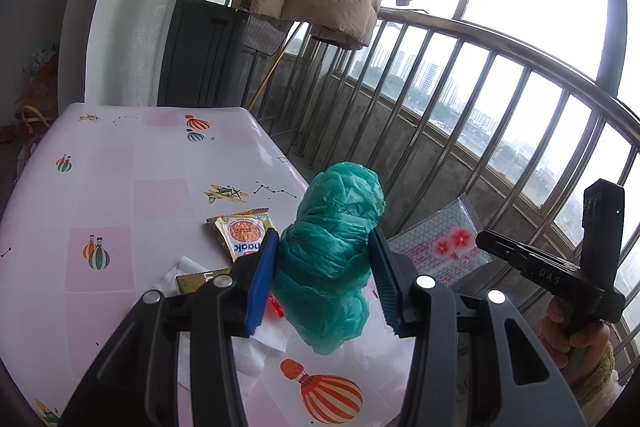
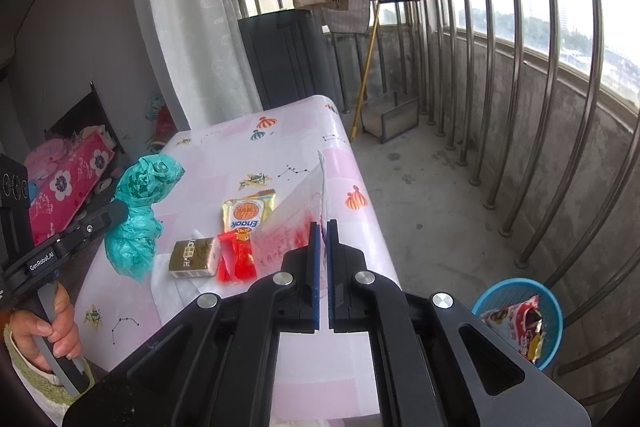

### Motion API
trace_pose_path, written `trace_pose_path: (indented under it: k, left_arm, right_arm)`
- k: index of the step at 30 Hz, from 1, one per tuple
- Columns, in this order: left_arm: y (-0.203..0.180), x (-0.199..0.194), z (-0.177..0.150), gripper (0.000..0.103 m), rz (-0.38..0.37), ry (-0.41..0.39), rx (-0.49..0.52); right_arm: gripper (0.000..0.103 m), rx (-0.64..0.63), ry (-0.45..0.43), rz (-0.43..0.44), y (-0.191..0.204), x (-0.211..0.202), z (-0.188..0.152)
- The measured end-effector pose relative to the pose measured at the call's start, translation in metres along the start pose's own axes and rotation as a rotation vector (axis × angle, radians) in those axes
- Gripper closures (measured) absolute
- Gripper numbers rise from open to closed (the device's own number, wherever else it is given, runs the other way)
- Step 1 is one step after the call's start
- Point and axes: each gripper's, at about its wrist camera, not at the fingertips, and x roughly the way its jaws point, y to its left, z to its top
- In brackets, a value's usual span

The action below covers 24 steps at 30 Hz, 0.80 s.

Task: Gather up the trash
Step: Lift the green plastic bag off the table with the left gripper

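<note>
Plainly, scene: a counter [image 2: 352, 163] with a balloon-print cover stands on a balcony, litter spread across it.
Left tongs [image 1: 324, 263]: pinching a crumpled teal plastic bag [image 1: 332, 247] between the blue pads, held clear above the counter; the soft bulk keeps the jaws partly apart.
Right tongs [image 2: 324, 267]: pressed together on the edge of a thin clear wrapper with red print [image 2: 296, 223], which stands edge-on and fans out toward the counter.
Why held so: both pieces look lifted free, likely for carrying to the blue basket [image 2: 552, 307] on the floor at the right, which already holds a crumpled packet.
Left on the counter: a yellow snack packet [image 2: 246, 213], a small gold box [image 2: 192, 257], a red wrapper [image 2: 236, 259] and white tissue [image 2: 172, 291], lying close together.
Hard to make out: the wrapper's print is blurred; the tissue is partly under other pieces; the left tongs hide much of the red wrapper in the left wrist view; the basket is half cut off by the right tongs' frame.
</note>
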Motion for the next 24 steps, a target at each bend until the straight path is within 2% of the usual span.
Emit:
trace_pose_path:
  k: [17, 24]
  left_arm:
    - [-0.013, 0.001, 0.009, 0.058, -0.034, -0.018, 0.010]
    - [-0.029, 0.007, 0.018, 0.058, -0.080, -0.005, 0.021]
  right_arm:
    - [0.102, 0.054, -0.058, -0.014, -0.019, -0.012, 0.002]
    - [0.102, 0.127, -0.092, -0.039, -0.043, -0.020, -0.003]
